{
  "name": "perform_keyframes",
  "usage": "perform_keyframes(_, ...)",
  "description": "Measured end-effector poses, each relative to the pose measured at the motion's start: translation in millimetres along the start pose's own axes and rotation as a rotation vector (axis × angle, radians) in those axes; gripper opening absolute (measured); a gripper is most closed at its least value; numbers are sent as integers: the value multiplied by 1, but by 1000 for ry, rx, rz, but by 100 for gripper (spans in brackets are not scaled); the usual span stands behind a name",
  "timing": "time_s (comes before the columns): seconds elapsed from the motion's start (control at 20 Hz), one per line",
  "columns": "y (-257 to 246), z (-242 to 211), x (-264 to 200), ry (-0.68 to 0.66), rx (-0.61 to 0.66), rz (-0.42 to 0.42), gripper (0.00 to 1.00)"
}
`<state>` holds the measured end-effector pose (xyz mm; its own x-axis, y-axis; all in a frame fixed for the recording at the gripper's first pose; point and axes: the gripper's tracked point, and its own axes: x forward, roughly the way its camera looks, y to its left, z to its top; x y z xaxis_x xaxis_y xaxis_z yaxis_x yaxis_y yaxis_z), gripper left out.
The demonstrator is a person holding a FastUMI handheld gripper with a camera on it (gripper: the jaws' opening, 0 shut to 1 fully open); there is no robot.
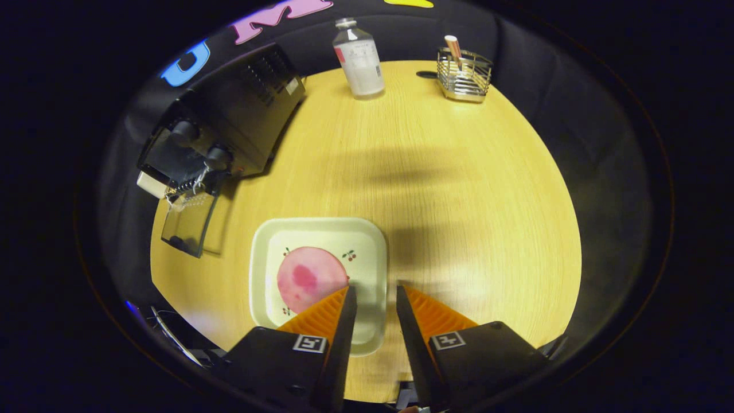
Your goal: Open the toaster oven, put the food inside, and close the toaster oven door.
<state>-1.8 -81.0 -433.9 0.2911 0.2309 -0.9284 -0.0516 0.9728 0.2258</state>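
gripper view: one gripper (375, 295) above one round wooden table (459, 189), fingers apart, holding nothing.

one pale square plate (367, 241) with rounded corners, just ahead of the fingers; one finger overlaps its near side, the other is over bare wood beside it. one flat round pink slice of food (309, 278) on the plate, at the first finger's tip. one black toaster oven (229, 120) at the table's far edge, well apart from the plate, its glass door (188, 221) hanging open; two knobs. one clear plastic bottle (359, 57) and one wire basket (464, 76) at the far rim. wide bare grained wood between plate, oven and rim.
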Motion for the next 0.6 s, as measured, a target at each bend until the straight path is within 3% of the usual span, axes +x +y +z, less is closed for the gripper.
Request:
perform_keyframes(0.2,-1,2,2,16,3,-13,28)
perform_keyframes(0.35,4,2,3,14,-7,45,11)
perform_keyframes(0.45,4,0,4,5,19,72,11)
perform_keyframes(0.6,5,-2,3,19,166,151,6)
